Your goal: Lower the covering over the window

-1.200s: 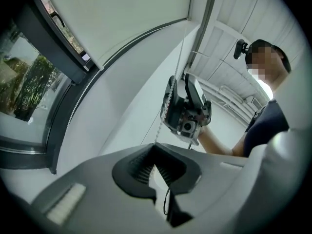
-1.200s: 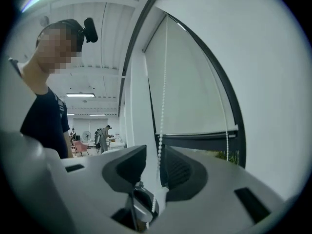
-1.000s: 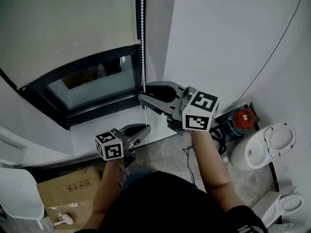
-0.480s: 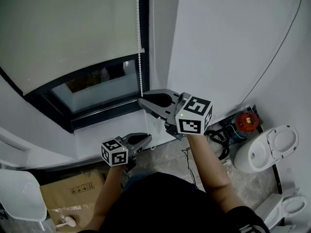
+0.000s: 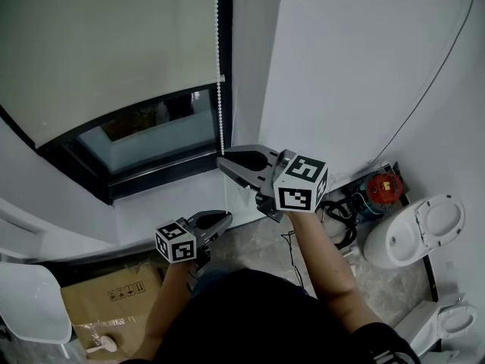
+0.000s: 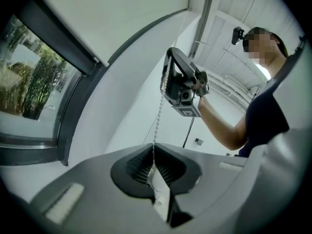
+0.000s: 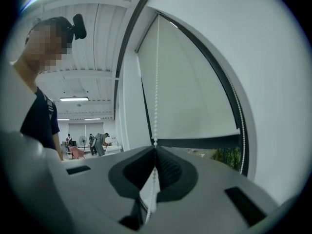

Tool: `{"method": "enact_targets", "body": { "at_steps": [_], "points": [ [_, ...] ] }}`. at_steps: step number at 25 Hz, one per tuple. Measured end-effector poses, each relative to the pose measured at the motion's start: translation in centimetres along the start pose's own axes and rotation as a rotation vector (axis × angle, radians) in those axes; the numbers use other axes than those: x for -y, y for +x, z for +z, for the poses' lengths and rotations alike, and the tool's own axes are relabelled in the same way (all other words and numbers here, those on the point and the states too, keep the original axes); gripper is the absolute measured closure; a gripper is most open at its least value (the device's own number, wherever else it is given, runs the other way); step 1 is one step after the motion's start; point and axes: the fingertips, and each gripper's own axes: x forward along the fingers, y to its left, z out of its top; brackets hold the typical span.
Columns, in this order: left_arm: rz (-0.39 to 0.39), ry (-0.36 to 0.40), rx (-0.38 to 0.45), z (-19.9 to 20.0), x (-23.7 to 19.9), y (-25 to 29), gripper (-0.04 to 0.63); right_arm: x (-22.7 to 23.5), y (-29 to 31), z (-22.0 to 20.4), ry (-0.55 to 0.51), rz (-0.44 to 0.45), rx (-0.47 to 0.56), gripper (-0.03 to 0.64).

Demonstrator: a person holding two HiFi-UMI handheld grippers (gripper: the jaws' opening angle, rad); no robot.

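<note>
The right gripper (image 5: 223, 161) shows jaws, apart a second ago, now clamped on the bead chain (image 5: 220, 120). It and the left gripper (image 5: 226, 218) sit lower.

Cream roller blind (image 5: 114, 44) partly down over dark-framed window (image 5: 144, 133), white bead chain (image 5: 219, 89) alongside

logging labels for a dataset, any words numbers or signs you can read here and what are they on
No word or number can be read in any view.
cardboard box: small black printed symbols, too small to read.
red device: a pale label, too blurred to read.
left gripper and right gripper: their cubes carry black-and-white square markers, no letters.
</note>
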Motion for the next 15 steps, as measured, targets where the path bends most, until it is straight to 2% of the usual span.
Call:
{"method": "enact_targets", "body": {
  "at_steps": [3,6,11,15],
  "points": [
    [-0.025,0.008,0.004,1.6,0.3,-0.3,0.562,0.8,-0.3,0.3,0.002,-0.012,0.0,0.603],
    [-0.052,0.033,0.088,5.3,1.1,-2.4,0.522,0.3,-0.2,0.1,-0.004,-0.016,-0.006,0.603],
    [-0.04,0.18,0.221,13.7,3.2,-5.4,0.522,0.1,-0.3,-0.1,-0.005,-0.011,0.0,0.603],
    [-0.084,0.281,0.278,19.0,5.9,-6.1,0.522,-0.3,-0.2,-0.1,-0.01,-0.005,0.002,0.603]
  ]
}}
